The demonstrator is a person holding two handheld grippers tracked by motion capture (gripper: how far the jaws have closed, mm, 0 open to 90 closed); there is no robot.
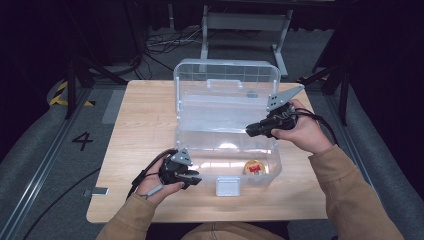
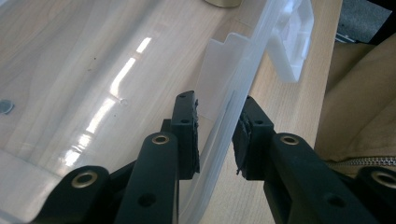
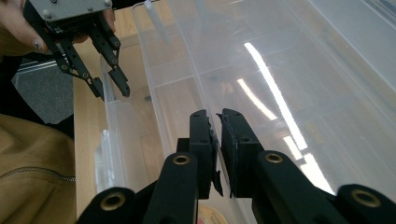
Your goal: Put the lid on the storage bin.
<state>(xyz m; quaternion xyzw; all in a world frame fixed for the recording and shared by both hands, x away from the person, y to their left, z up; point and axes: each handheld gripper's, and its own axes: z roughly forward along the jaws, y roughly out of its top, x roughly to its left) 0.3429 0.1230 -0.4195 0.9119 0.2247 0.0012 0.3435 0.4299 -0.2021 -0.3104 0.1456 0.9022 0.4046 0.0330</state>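
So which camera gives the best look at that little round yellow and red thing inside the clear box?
The high view: the round thing lies whole on the floor of the clear box, near its front right corner. The right gripper view catches just an edge of it at the bottom; the left gripper view shows a sliver at the top.

Parts cut off or unclear

The round tin is blurred, its label unreadable; in both gripper views the frame edge crops it.
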